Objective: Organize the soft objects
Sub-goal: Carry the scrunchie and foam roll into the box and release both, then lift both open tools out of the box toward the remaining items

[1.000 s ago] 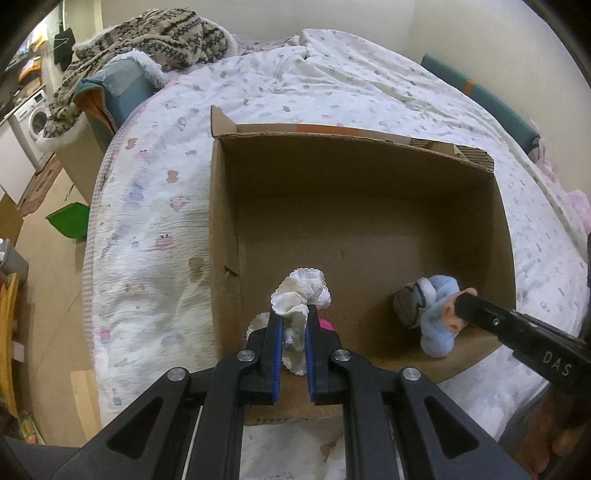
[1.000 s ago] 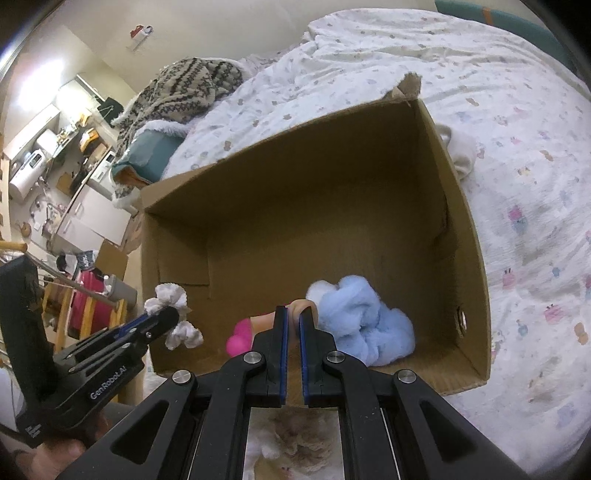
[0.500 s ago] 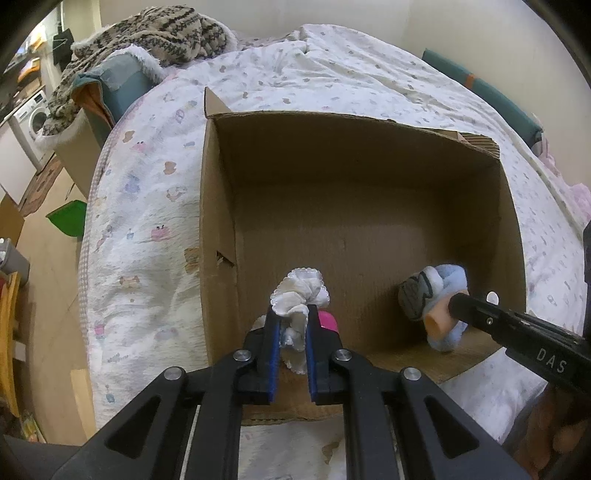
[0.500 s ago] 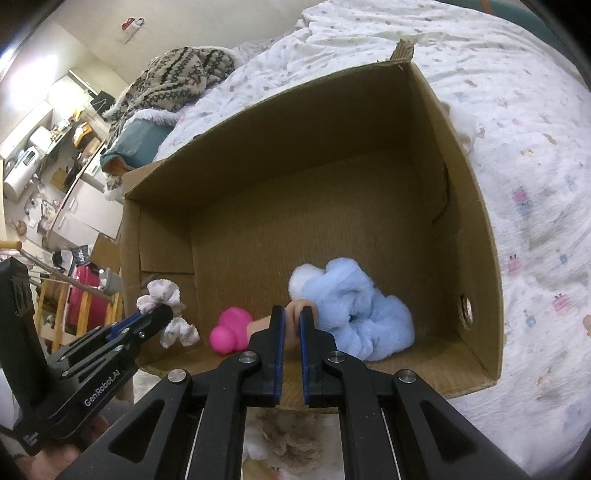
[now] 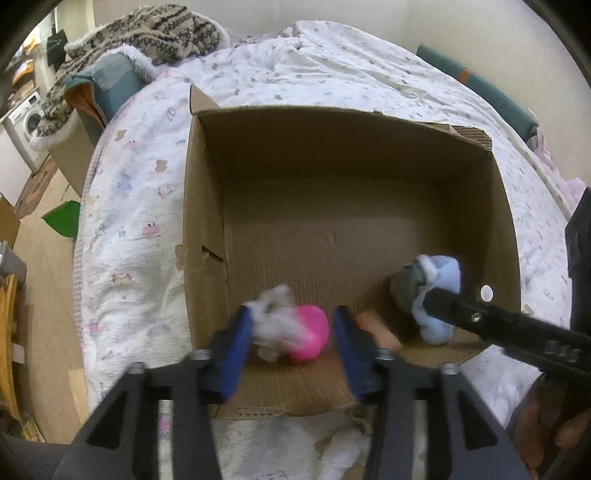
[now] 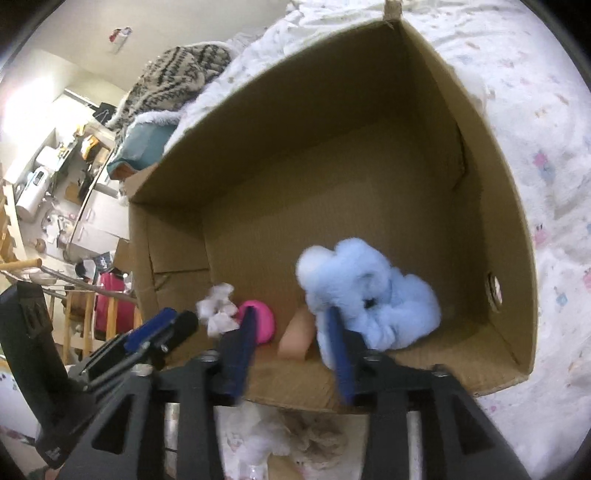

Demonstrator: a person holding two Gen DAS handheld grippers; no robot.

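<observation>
1. Both your jaws are spread wide, nothing pinched. Left gripper and right gripper both sit at the near edge of the open brown cardboard box.
2. Frilly white fabric bundle is loose between your left gripper's blue pads, motion-blurred; can't tell whether it touches the box floor. From the right wrist it shows just beyond the left fingertips.
3. Round bright-pink soft toy lies on the box floor right behind the white bundle, touching or overlapping it in view.
4. Peach-coloured stubby soft piece lies on the floor between the pink toy and the blue plush, inside your right gripper's span.
5. Fluffy light-blue plush toy sits in the near right part of the box, against your right gripper's outer pad. Not clamped.
6. Box stands on a bed covered with a white quilt printed with small cartoon figures.
7. Far back left: grey-and-black patterned knit blanket heaped on a teal cushion.
</observation>
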